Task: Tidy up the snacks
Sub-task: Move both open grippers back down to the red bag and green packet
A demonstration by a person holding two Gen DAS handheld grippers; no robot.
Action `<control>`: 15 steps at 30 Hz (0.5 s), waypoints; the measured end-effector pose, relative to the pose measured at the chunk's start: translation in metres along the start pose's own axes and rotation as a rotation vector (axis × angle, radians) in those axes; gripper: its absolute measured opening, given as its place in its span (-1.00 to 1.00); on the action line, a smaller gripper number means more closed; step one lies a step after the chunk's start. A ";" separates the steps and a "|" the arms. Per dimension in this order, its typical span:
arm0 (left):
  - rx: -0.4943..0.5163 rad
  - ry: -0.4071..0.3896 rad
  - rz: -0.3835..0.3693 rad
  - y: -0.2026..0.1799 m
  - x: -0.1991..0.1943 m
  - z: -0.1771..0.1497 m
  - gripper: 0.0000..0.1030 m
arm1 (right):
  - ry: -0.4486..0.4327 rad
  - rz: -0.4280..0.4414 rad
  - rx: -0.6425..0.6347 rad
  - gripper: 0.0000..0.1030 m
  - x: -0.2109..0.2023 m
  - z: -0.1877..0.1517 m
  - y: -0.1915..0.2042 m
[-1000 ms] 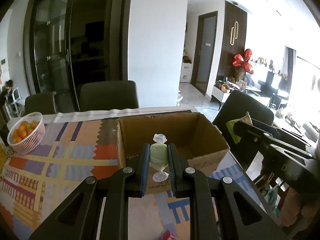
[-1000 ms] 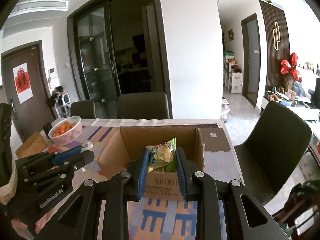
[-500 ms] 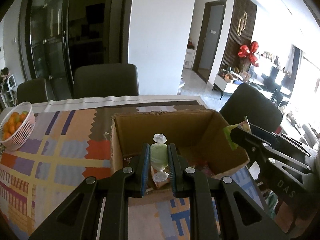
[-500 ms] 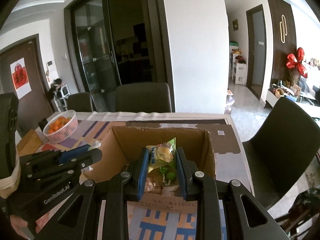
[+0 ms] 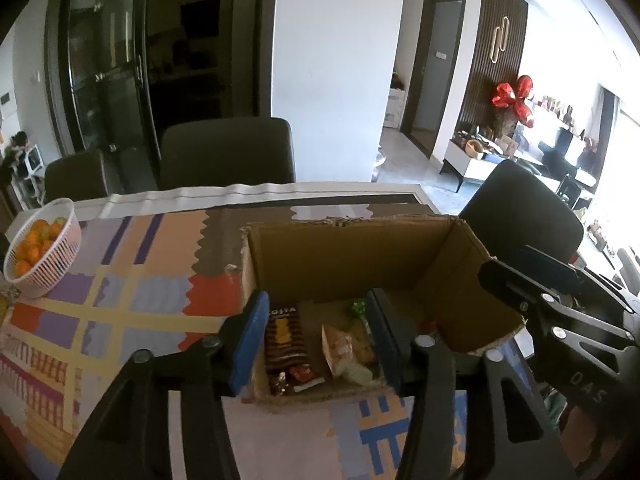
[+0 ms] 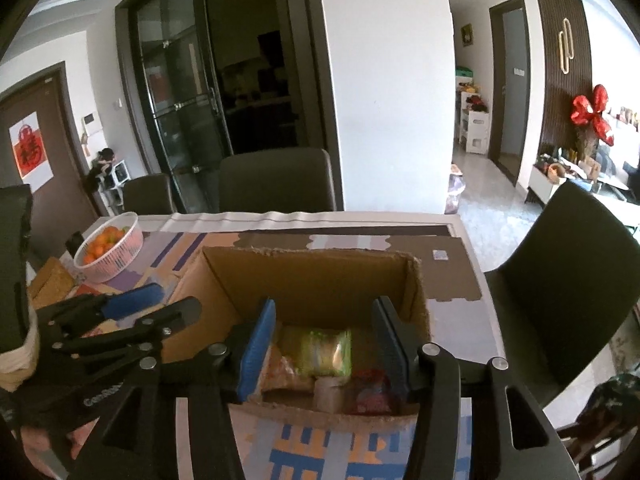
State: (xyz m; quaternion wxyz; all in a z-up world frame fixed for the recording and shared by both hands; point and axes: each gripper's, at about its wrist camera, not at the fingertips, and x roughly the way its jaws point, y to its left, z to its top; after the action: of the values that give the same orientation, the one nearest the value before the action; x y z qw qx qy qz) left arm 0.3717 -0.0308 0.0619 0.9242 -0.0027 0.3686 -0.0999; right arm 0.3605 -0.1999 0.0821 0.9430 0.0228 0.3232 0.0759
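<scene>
Release | we had both the left gripper [image 5: 318,338] and right gripper [image 6: 326,346] over the cardboard box [image 5: 360,248] | jaws opening, nothing pinched | best lifted straight up, clear of walls.

A dark snack packet [image 5: 286,344] inside the cardboard box [image 5: 360,248] reads "COSTA". The right gripper [image 5: 532,300] bears "DAS"; the left gripper [image 6: 160,304] shows "GenRob", the rest hidden.
</scene>
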 end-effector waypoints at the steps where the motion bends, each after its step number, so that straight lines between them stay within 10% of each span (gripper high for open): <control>1: 0.006 -0.006 0.003 -0.001 -0.005 -0.002 0.05 | -0.003 -0.005 -0.004 0.04 -0.003 -0.002 0.001; 15: 0.022 -0.062 0.037 -0.024 -0.077 -0.056 0.36 | -0.034 -0.020 -0.070 0.34 -0.070 -0.049 0.009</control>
State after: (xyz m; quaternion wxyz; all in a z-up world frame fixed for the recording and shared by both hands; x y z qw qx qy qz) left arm 0.2746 -0.0359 0.0759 0.9369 0.0114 0.3386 -0.0866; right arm 0.2751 -0.2023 0.0866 0.9493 -0.0120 0.3043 0.0774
